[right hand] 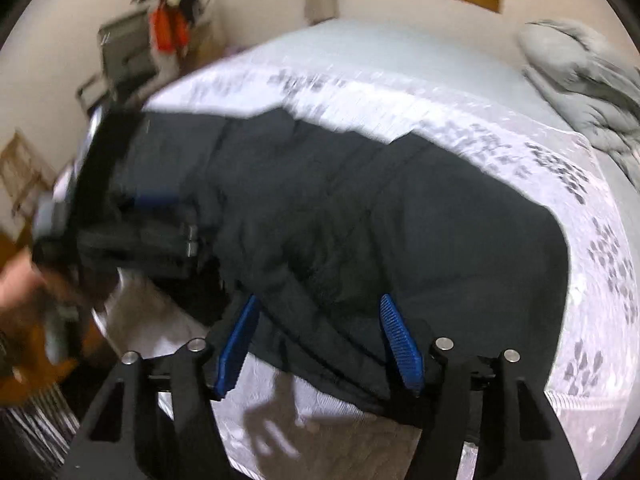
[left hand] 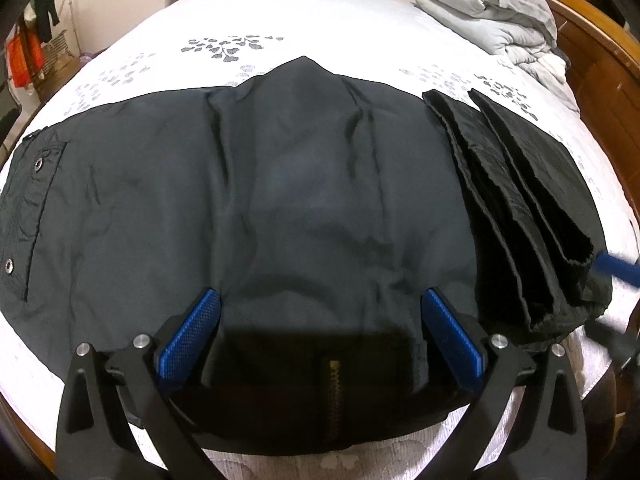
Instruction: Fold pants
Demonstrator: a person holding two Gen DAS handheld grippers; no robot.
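Observation:
Dark pants point(left hand: 280, 184) lie spread across the white bed sheet point(left hand: 248, 12). The waist end with snap buttons point(left hand: 37, 165) is at the left, and the legs are folded back into a layered stack point(left hand: 520, 208) at the right. My left gripper point(left hand: 320, 294) hovers open over the near edge of the pants, its blue pads point(left hand: 192, 336) wide apart. My right gripper point(right hand: 319, 300) is open too, with the near edge of the pants point(right hand: 360, 220) lying between and under its fingers, no pad pressing. One blurred blue finger point(left hand: 618, 270) of it shows at the stack's near corner.
A crumpled grey duvet point(left hand: 492, 12) sits at the far right of the bed, against a wooden bed frame point(left hand: 592, 64). Hanging clothes and a rack point(left hand: 28, 52) stand beyond the left side. A hand holds the left gripper's body point(right hand: 112, 216) in the blurred right wrist view.

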